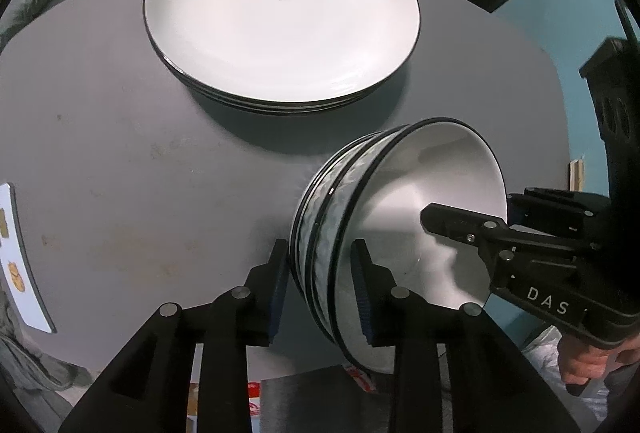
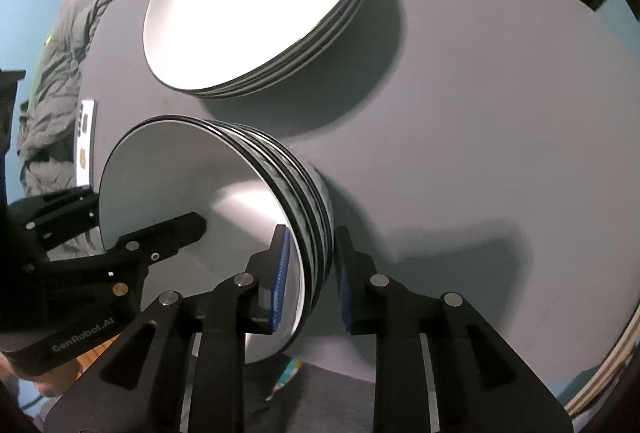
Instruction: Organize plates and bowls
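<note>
- The stack of bowls (image 1: 384, 217) sits on the grey table (image 1: 120, 161), just beside the stack of plates (image 1: 280, 9), on its near side.
- The left gripper (image 1: 320, 285) straddles the bowls' rim, one pad inside the top bowl, one outside. A gap shows at the outer pad, so the jaws stand slightly spread.
- The right gripper (image 2: 312, 273) straddles the opposite rim the same way, narrowly spread, with a gap beside its outer pad.
</note>
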`<state>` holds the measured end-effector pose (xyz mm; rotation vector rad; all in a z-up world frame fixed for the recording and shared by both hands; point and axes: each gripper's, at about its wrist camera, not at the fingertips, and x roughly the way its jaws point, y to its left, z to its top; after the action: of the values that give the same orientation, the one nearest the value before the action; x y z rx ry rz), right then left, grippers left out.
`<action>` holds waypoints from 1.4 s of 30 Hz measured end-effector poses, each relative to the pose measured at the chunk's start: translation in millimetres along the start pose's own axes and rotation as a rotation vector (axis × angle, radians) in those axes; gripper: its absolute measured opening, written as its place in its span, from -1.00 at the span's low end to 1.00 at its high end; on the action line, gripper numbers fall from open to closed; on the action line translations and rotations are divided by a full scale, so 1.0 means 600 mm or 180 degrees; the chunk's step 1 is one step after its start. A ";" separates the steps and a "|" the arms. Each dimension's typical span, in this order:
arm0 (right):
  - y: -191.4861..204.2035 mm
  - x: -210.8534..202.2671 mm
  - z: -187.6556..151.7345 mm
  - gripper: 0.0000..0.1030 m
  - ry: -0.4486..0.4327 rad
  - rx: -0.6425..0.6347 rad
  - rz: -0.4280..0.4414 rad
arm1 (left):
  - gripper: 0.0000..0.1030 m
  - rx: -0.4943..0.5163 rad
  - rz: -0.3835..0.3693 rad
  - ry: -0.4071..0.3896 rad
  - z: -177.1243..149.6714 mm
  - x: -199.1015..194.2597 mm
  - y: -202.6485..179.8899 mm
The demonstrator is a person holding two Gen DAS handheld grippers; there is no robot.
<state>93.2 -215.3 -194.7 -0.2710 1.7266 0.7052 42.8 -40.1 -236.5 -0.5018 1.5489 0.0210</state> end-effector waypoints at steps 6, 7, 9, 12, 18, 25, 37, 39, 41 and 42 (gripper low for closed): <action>0.003 -0.003 0.000 -0.69 0.0009 -0.0009 -0.0054 | -0.58 -0.0023 -0.0019 0.0001 0.005 -0.005 0.023; 0.003 -0.002 0.000 -0.69 0.0016 -0.0014 -0.0057 | -0.58 -0.0028 -0.0008 0.0008 0.007 -0.005 0.024; -0.002 -0.001 0.003 -0.69 0.0050 0.0001 -0.0012 | -0.58 -0.0061 -0.0029 0.0032 0.010 -0.005 0.027; -0.003 -0.001 0.002 -0.69 0.0070 -0.0036 -0.0021 | -0.59 -0.0063 -0.0020 0.0046 0.002 -0.005 0.019; -0.001 0.000 0.001 -0.69 0.0038 0.0015 0.0018 | -0.60 -0.0072 0.0027 0.0082 0.002 -0.007 0.010; 0.005 -0.016 -0.001 -0.69 -0.0030 0.0022 0.0050 | -0.60 -0.0036 0.0073 0.0039 0.005 -0.032 0.001; 0.002 -0.035 0.004 -0.69 -0.0052 0.0145 0.0089 | -0.60 -0.0059 0.0014 0.0020 0.013 -0.054 -0.005; 0.008 -0.043 0.004 -0.69 -0.0073 0.0155 0.0070 | -0.60 -0.0036 0.0017 -0.0001 0.016 -0.066 -0.007; 0.015 -0.054 0.007 -0.69 -0.0105 0.0153 0.0050 | -0.60 -0.0014 0.0014 -0.0041 0.019 -0.083 -0.006; 0.019 -0.064 0.010 -0.69 -0.0127 0.0151 0.0044 | -0.60 0.0001 0.0014 -0.0066 0.021 -0.093 -0.007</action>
<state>102.9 -210.2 -155.7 -0.2109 1.7063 0.6747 53.6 -23.2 -182.7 -0.4965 1.5298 0.0293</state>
